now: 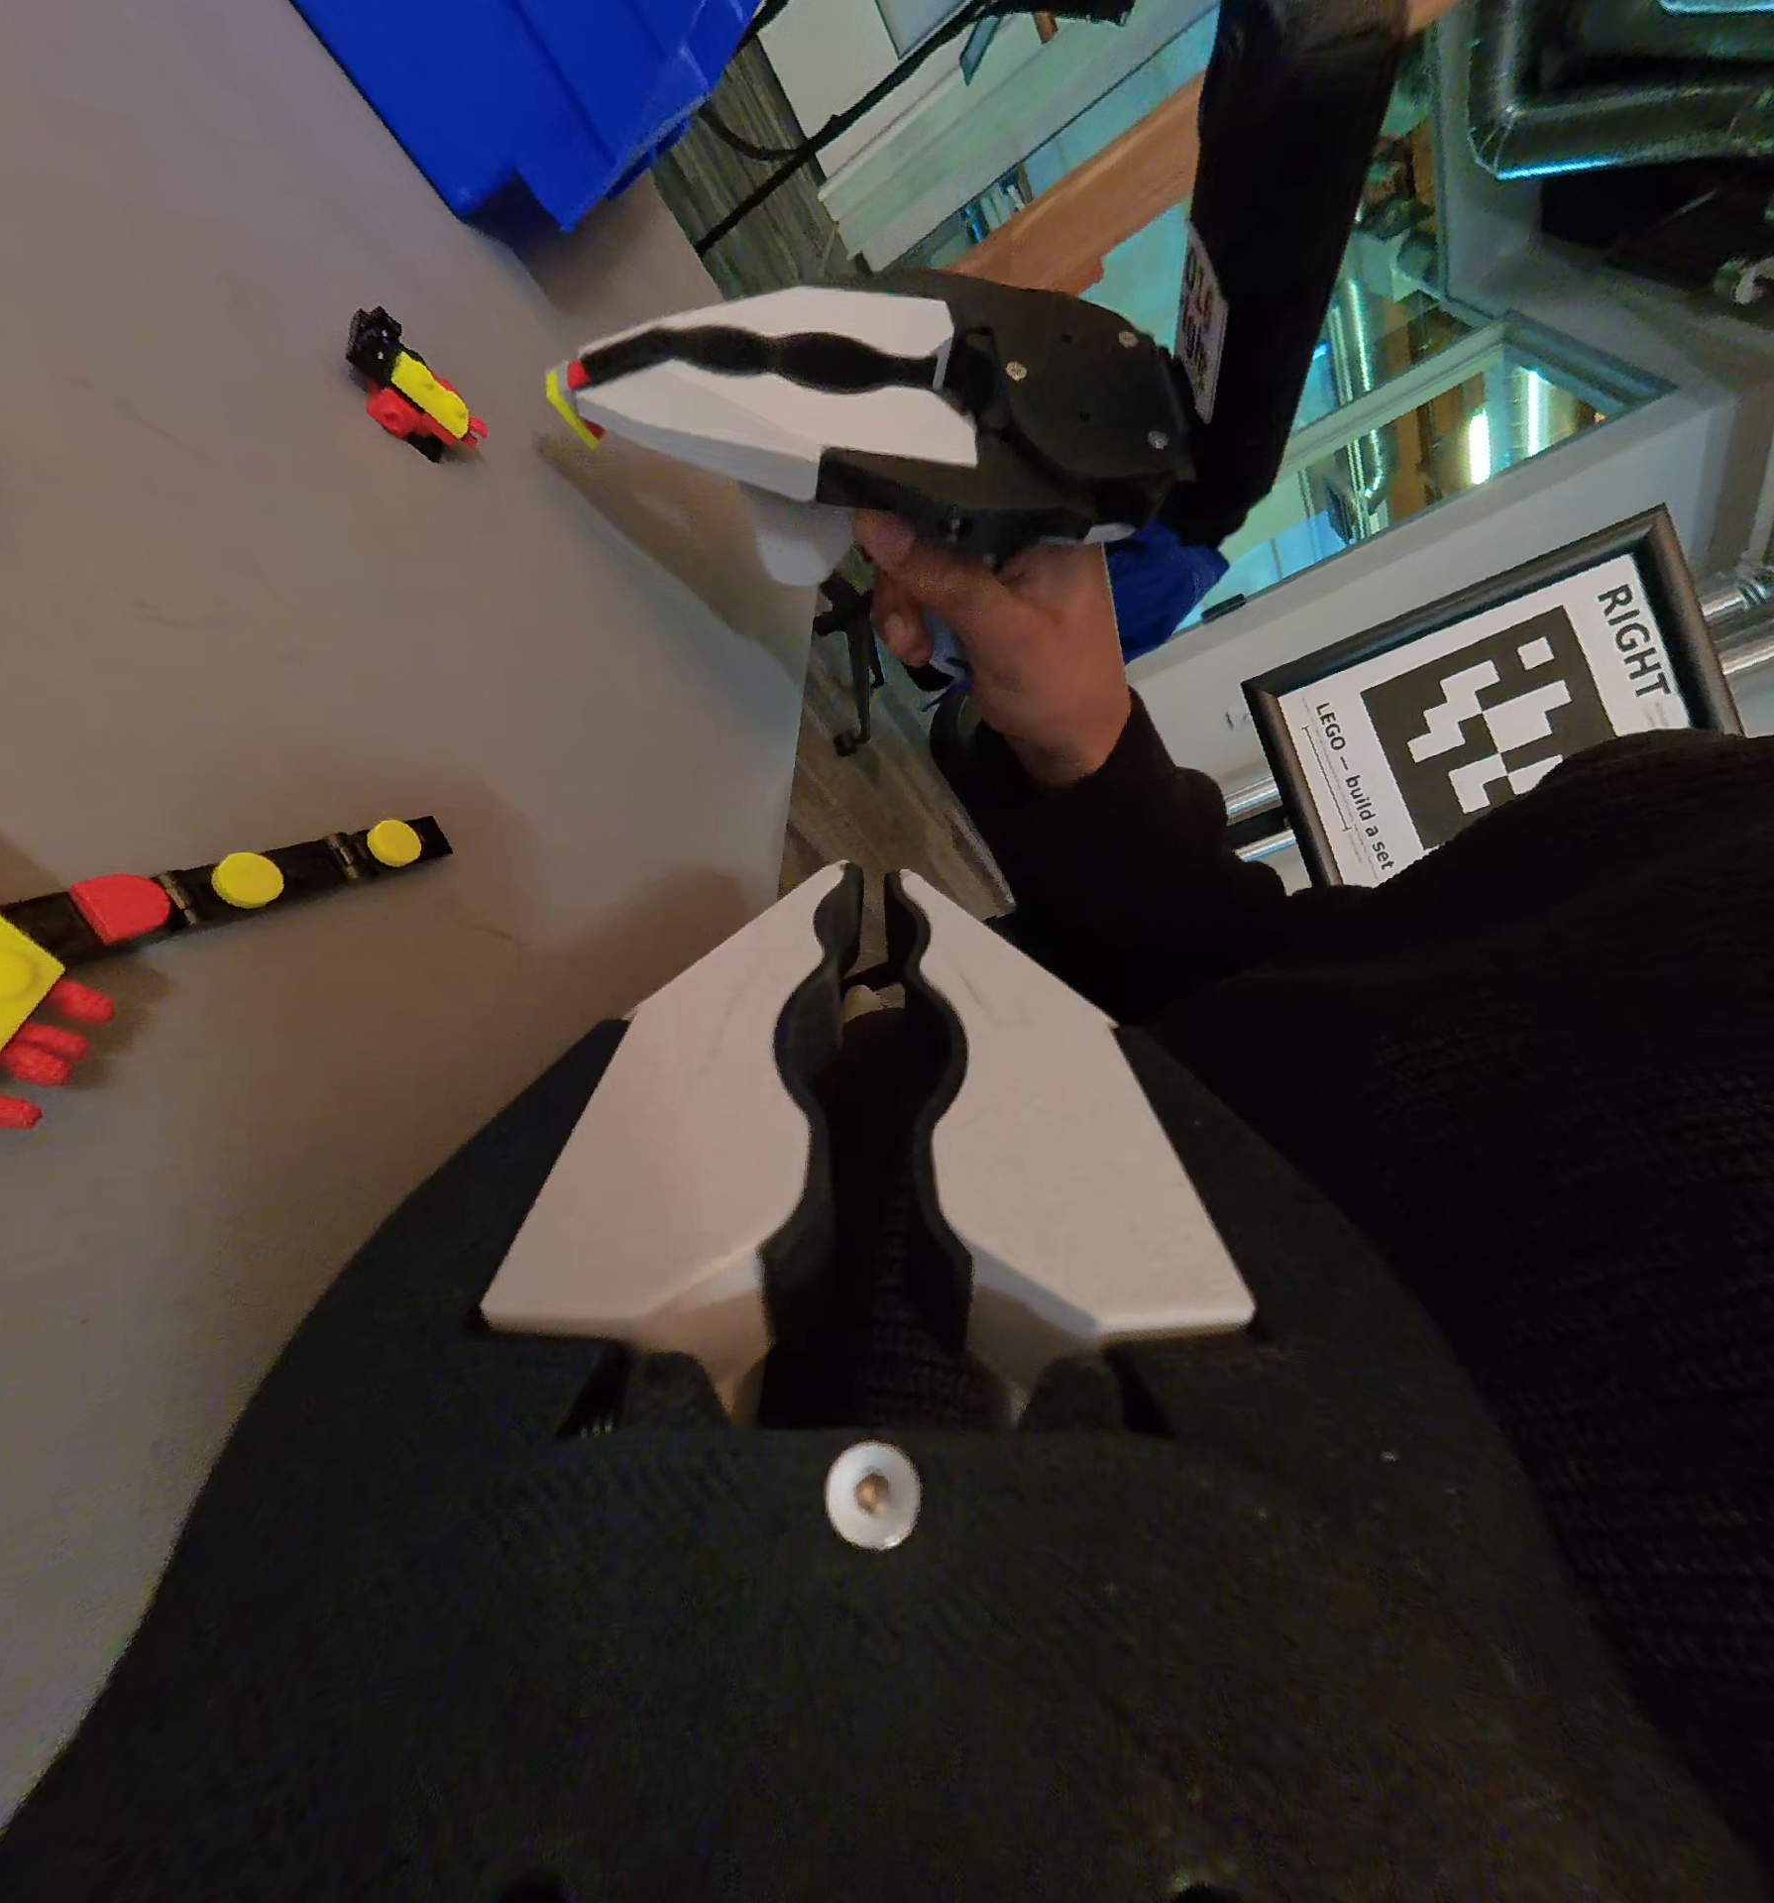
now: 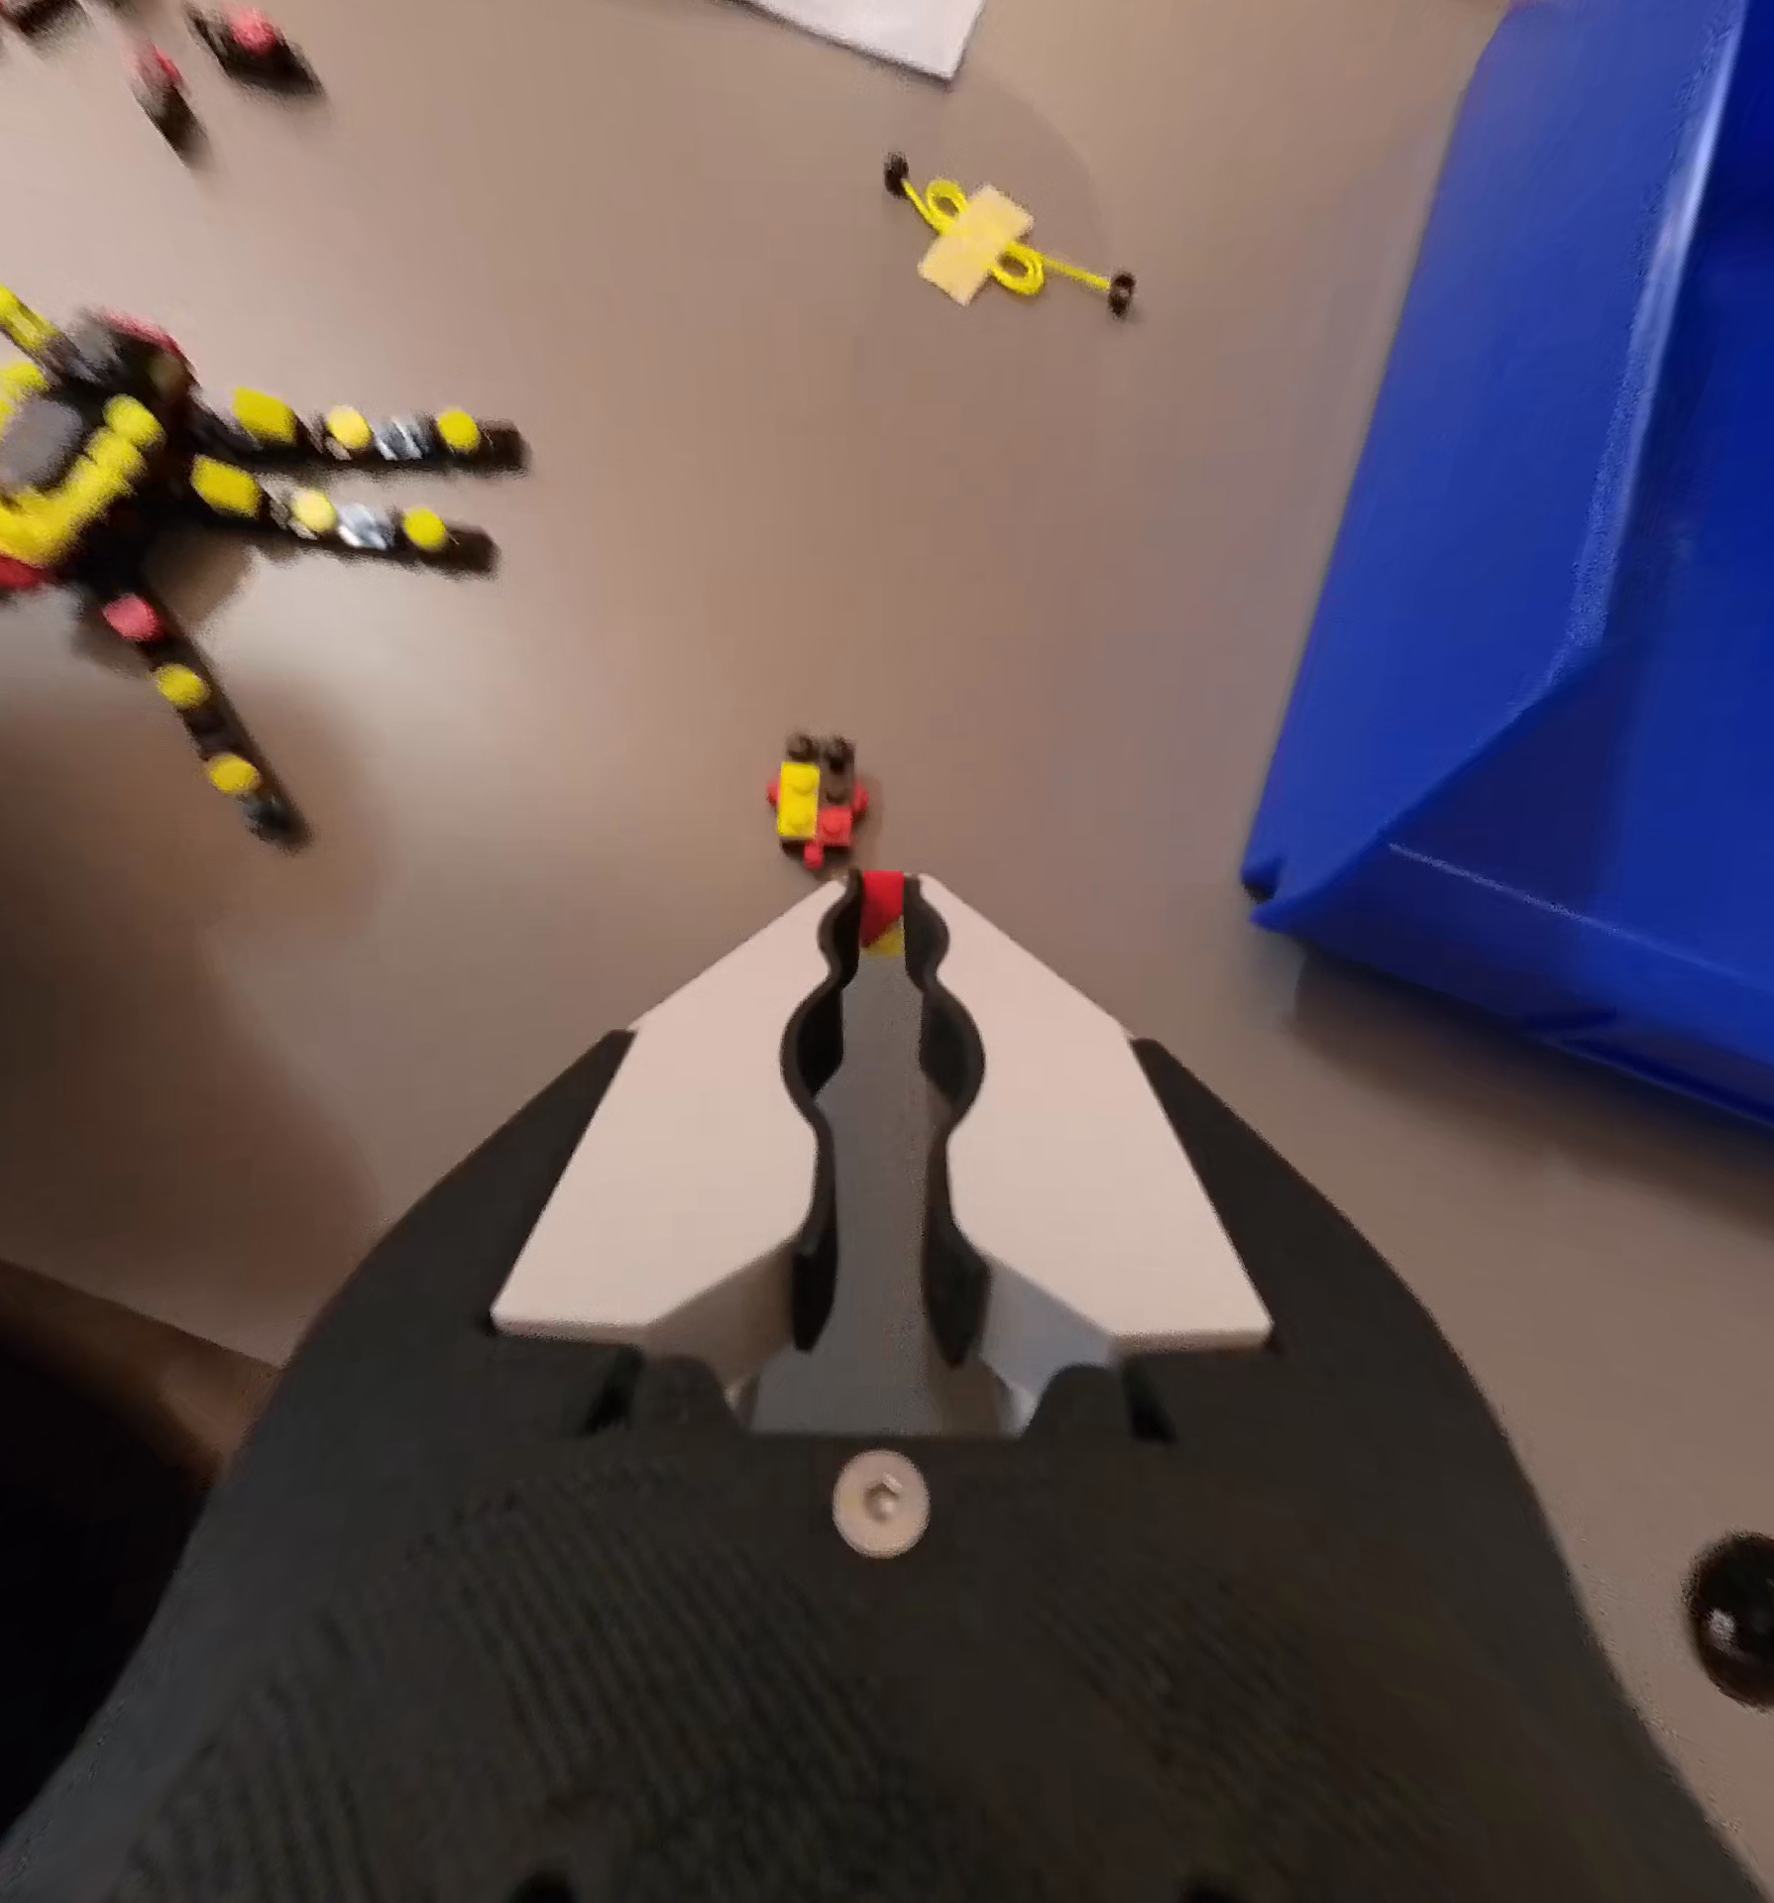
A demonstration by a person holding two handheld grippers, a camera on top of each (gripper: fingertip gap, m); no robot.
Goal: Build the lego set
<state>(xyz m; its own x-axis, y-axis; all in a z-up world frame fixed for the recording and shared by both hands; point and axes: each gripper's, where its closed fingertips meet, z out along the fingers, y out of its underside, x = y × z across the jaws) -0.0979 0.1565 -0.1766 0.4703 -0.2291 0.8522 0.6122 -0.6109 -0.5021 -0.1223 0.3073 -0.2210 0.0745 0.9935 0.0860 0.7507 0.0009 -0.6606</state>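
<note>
While the spider-like lego model (image 2: 69, 484) lies at the left of the grey table (image 2: 656, 309), the right gripper (image 2: 881, 906) pinches a small red-and-yellow piece (image 2: 881, 917) just above a small lego sub-assembly (image 2: 816, 803); a blue bin (image 2: 1583, 618) sits right. The left gripper (image 1: 873, 886) is nearly closed, holding nothing visible.

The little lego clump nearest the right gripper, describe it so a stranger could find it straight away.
Start at the blue bin on the grey table. Beside it, just beyond the right gripper, sits the small lego clump. Unlike the long-legged spider model, it is a stubby red, yellow and black block.
</note>
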